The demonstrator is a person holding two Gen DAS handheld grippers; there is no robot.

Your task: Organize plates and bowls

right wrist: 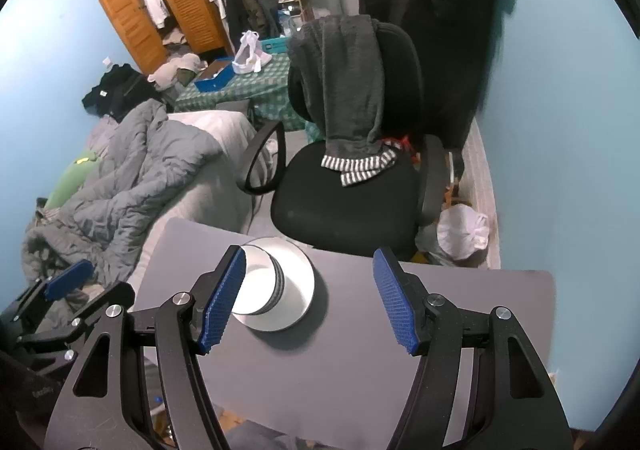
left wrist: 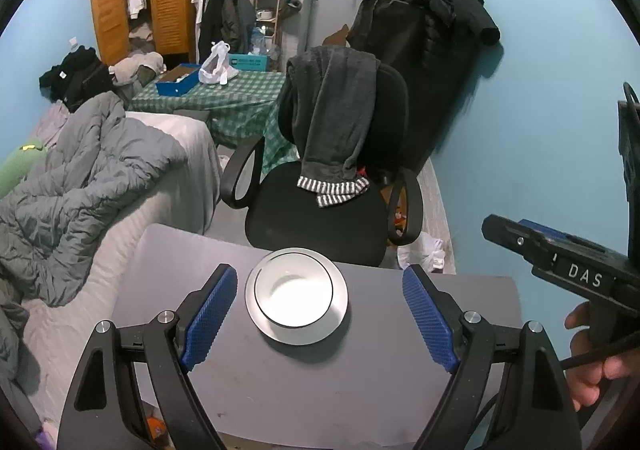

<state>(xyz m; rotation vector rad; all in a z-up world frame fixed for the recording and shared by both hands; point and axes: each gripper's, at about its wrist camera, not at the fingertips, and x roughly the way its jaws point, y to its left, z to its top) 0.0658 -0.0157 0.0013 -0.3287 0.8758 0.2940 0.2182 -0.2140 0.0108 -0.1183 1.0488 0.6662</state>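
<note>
Checking stack | bowl nested on plate ahead of left claw | both claws wide, empty | keep clear of rim

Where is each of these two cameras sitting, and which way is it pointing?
Left wrist view: sits on the left gripper, looking forward and down past its open blue fingers at a bowl on a plate; the right gripper and a hand show at right.
Right wrist view: sits on the right gripper, open and empty, facing the same way; the left gripper shows at lower left.
Both share the grey table, the bowl and plate, and the office chair.
</note>
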